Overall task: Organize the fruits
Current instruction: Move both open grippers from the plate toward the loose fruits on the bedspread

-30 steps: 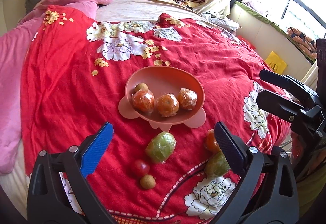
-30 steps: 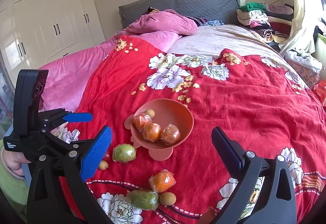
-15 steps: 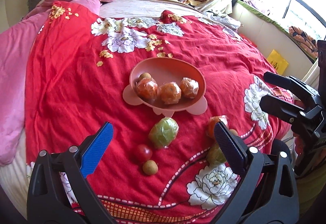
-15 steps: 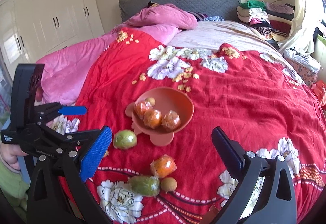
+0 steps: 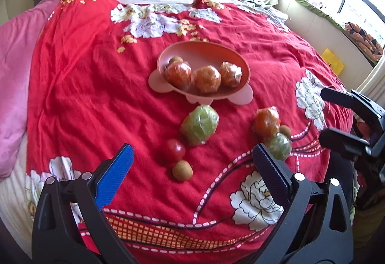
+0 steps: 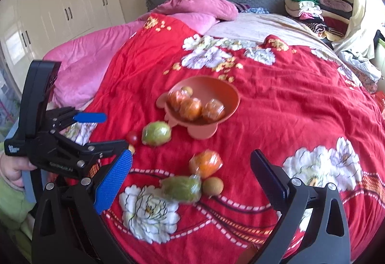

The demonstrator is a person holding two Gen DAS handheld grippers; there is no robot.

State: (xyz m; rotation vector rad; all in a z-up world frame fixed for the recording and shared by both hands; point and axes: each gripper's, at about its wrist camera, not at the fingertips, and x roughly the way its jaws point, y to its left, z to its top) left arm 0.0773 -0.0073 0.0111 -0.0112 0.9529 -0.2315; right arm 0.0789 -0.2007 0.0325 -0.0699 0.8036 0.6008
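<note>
Pink bowl [image 5: 207,52] on the red bedspread [image 5: 84,95] holds three wrapped oranges and one small brown fruit. Six fruits lie loose in front of it: two green, one orange, one red, two brown. Its long axis runs left-right in the left view. Both tools, left [image 5: 192,163] and right [image 6: 191,167], hover spread apart, empty. Only the right view shows the wardrobe [image 6: 60,6].

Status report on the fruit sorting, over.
Left tongs open, empty; right tongs open, empty. Pink plastic bowl holds three wrapped oranges; six fruits loose on red floral quilt. Nothing blocking.

Black claw [image 5: 192,160], blue pads [image 5: 115,177], green sleeve [image 6: 9,201]
</note>
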